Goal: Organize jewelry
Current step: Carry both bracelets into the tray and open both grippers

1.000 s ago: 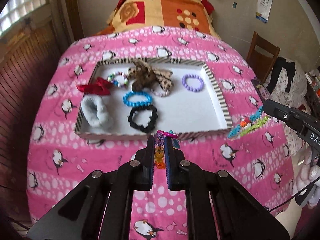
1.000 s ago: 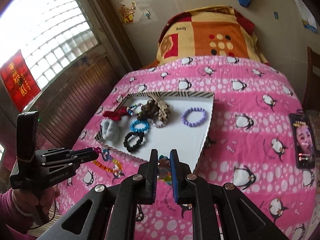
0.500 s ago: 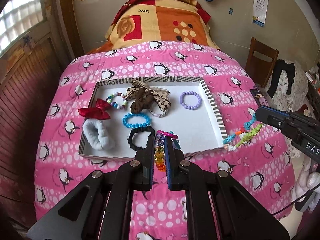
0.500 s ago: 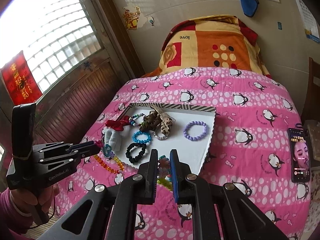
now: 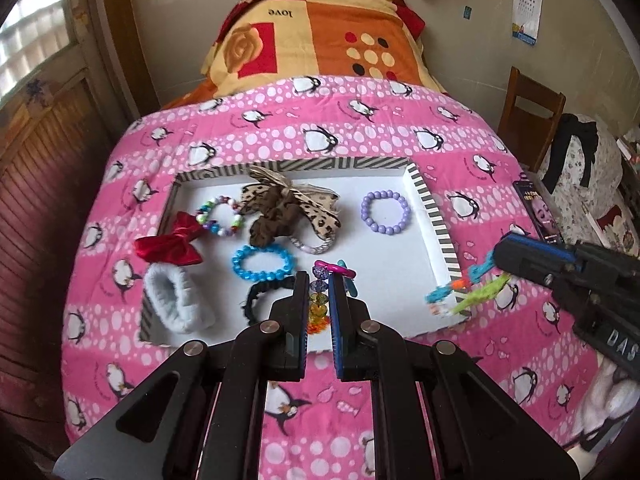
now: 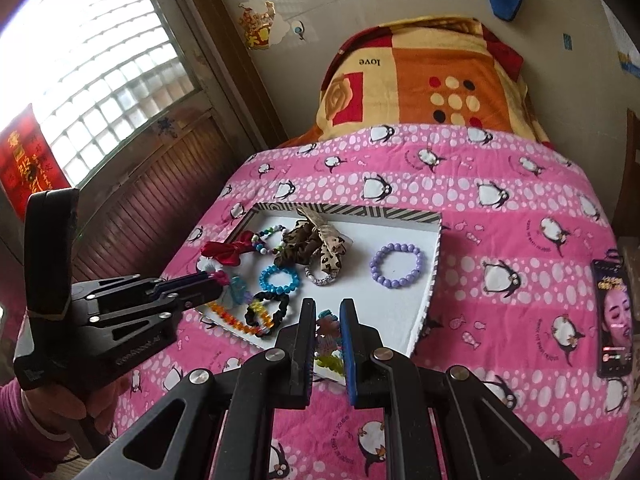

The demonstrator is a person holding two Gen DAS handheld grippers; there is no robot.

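Observation:
A white tray with a striped rim lies on the pink penguin quilt. In it are a purple bead bracelet, a blue bead bracelet, a multicolour bead bracelet, a leopard bow, a red bow, a white fuzzy band and a black scrunchie. My left gripper is shut on a rainbow bead strand above the tray's near edge. My right gripper is shut on a colourful flower-bead strand over the tray's right corner.
A phone lies on the quilt to the right of the tray. An orange patterned blanket is piled at the bed's far end. A wooden chair stands at the right. A wooden wall and window are at the left.
Both grippers have risen and pulled back from the bed, still holding their bead strands. The tray looks smaller and farther away.

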